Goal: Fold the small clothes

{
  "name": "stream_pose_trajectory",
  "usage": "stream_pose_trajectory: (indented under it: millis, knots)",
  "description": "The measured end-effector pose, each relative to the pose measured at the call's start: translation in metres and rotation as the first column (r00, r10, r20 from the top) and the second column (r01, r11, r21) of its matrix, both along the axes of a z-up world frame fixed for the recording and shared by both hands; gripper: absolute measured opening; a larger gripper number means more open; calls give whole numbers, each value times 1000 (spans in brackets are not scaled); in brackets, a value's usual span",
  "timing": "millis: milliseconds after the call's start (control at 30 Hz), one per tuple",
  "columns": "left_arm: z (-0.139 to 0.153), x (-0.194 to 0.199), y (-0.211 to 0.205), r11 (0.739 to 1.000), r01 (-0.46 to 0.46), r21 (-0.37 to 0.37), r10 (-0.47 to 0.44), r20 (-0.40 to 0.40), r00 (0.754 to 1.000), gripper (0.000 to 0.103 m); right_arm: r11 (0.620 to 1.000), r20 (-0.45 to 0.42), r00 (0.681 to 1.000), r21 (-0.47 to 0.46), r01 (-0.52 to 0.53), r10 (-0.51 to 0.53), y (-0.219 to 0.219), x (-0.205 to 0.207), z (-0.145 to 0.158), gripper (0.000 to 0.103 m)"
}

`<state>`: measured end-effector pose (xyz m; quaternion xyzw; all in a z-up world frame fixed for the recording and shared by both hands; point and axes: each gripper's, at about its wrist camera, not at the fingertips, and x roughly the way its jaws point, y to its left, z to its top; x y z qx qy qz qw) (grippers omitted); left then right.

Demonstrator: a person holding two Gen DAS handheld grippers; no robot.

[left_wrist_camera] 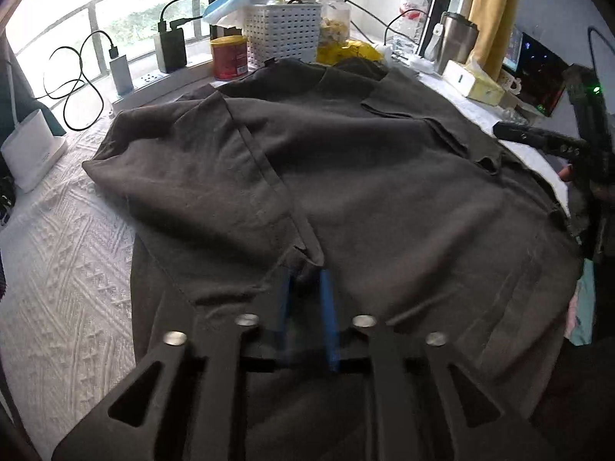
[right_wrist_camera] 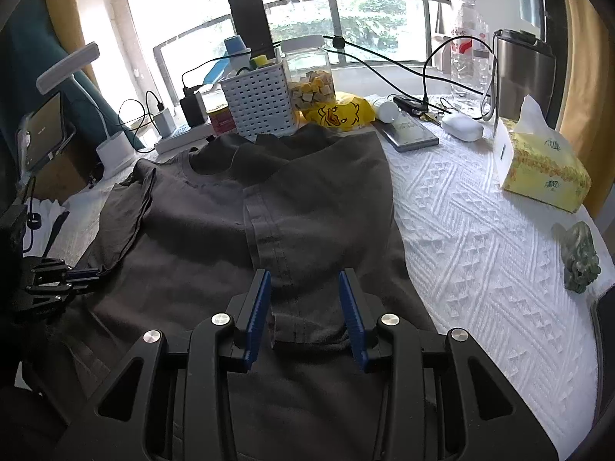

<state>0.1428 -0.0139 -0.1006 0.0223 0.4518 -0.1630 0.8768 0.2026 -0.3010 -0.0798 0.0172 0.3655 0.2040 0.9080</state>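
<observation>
Left wrist view: my left gripper (left_wrist_camera: 307, 288) sits low on the dark grey T-shirt (left_wrist_camera: 346, 161), its blue pads (left_wrist_camera: 328, 307) a narrow gap apart around a pinched-up ridge of hem; motion blur keeps me from telling whether they actually bite. The shirt lies spread across the white textured tablecloth (left_wrist_camera: 65, 253), its hemmed edge running up the middle. If I lift with a loose pinch, I judge the soft knit may slip free and the fold collapse.

Right wrist view: my right gripper (right_wrist_camera: 305, 307) holds its ribbed blue pads parted, straddling the stitched hem band (right_wrist_camera: 269, 230) without pressing it. The cloth looks limp and matte, creased near the collar; dragging it could nudge the perforated white basket (right_wrist_camera: 261, 103) touching its far edge.
</observation>
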Motion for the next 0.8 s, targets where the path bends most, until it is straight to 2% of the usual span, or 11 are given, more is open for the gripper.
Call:
stream_pose_trajectory:
  millis: [67, 200, 400, 467, 600, 667, 800]
  knots:
    - [4, -2, 1, 1000, -6, -17, 6, 3, 1000, 50, 1000, -7, 1000, -1, 1, -1, -2, 1, -2, 39]
    - [16, 4, 11, 999, -40, -27, 41, 21, 999, 50, 1000, -7, 1000, -5, 2, -2, -6, 5, -3, 39]
    - [22, 26, 56, 983, -175, -51, 177, 40, 983, 50, 999, 7, 1000, -31, 8, -8, -16, 28, 5, 39]
    - [19, 37, 74, 972, -226, -64, 228, 40, 973, 50, 999, 13, 1000, -38, 2, -2, -17, 40, 8, 39]
    - [11, 67, 111, 934, -345, -95, 349, 24, 937, 50, 998, 10, 1000, -63, -4, 5, -16, 72, 8, 39]
    - [9, 80, 123, 919, -376, -115, 381, 19, 925, 50, 998, -1, 1000, -64, -6, 6, -16, 90, 6, 39]
    - [3, 107, 132, 902, -415, -116, 419, 7, 908, 58, 998, -18, 1000, -57, -2, 1, -18, 132, 3, 39]
